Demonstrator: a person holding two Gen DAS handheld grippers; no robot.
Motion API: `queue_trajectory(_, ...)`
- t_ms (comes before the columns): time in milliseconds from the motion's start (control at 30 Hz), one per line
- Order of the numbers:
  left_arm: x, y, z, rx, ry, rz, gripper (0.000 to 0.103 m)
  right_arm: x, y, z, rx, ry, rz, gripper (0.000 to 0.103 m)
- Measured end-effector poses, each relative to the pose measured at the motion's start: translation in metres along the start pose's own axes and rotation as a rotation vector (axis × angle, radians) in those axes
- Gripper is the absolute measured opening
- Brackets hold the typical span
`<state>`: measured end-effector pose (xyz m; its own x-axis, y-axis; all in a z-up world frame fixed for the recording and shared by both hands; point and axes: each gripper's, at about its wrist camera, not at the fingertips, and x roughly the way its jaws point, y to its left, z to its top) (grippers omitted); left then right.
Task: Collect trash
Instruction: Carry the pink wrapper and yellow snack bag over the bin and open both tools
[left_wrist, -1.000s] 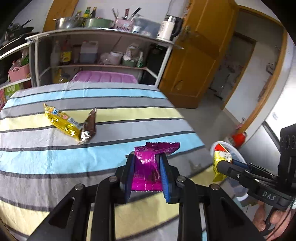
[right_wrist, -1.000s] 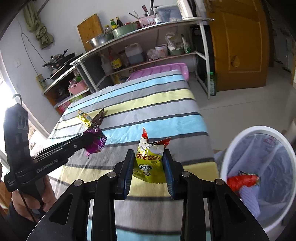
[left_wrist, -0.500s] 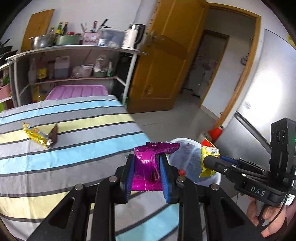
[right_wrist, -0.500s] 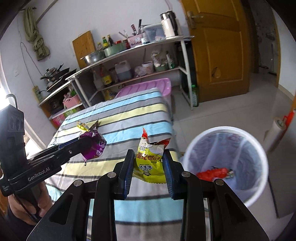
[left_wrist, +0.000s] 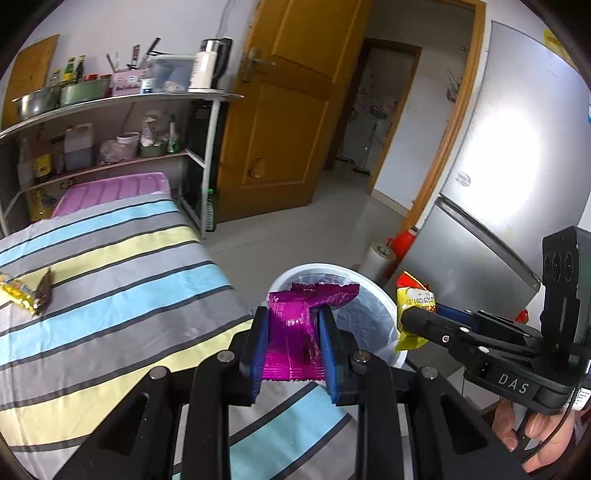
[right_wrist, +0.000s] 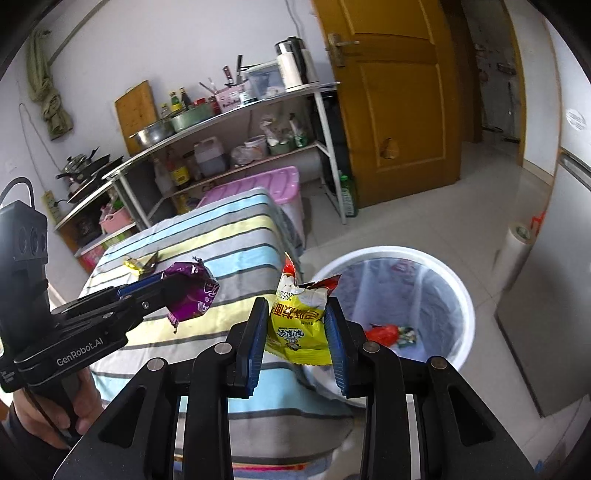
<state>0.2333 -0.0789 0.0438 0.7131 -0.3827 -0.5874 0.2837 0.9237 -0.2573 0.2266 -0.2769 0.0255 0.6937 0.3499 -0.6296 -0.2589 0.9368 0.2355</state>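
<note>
My left gripper (left_wrist: 291, 325) is shut on a magenta foil wrapper (left_wrist: 291, 332) and hangs over the near rim of the white trash bin (left_wrist: 369, 284). My right gripper (right_wrist: 295, 321) is shut on a yellow snack packet (right_wrist: 297, 325), just left of the bin (right_wrist: 461, 295), which is lined with a bag and holds red and other litter (right_wrist: 384, 332). In the right wrist view the left gripper (right_wrist: 173, 291) shows at the left with the purple wrapper (right_wrist: 192, 291). In the left wrist view the right gripper (left_wrist: 413, 315) shows at the right with its packet (left_wrist: 410, 295).
A striped cloth covers the table (left_wrist: 110, 295); a yellow wrapper (left_wrist: 16, 295) and a brown wrapper (left_wrist: 44, 288) lie on it at the far left. Behind stand a metal shelf (left_wrist: 110, 103) with kitchenware, a pink box (left_wrist: 110, 190), a wooden door (left_wrist: 295, 110) and a fridge (left_wrist: 509, 177).
Both grippers have swung right, away from the table's middle toward the bin, each still holding its wrapper. The bin now lies right ahead of them.
</note>
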Motion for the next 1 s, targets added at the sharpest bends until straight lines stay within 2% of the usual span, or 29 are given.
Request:
queue_trajectory(500, 0.063, -0.028, 0.0, 0.051, 0.089, -0.017, 0.028, 0.028, -0.058, -0.011, 0.075, 0.052, -0.061, 0.032)
queue_trajectory(867, 0.109, -0.034, -0.002, 0.055, 0.172, -0.009, 0.028, 0.06, -0.088, -0.013, 0.12, 0.108, -0.085, 0.033)
queue_trajectory(1000, 0.12, -0.031, -0.001, 0.041, 0.198, -0.012, 0.031, 0.067, -0.095, -0.014, 0.14, 0.111, -0.087, 0.036)
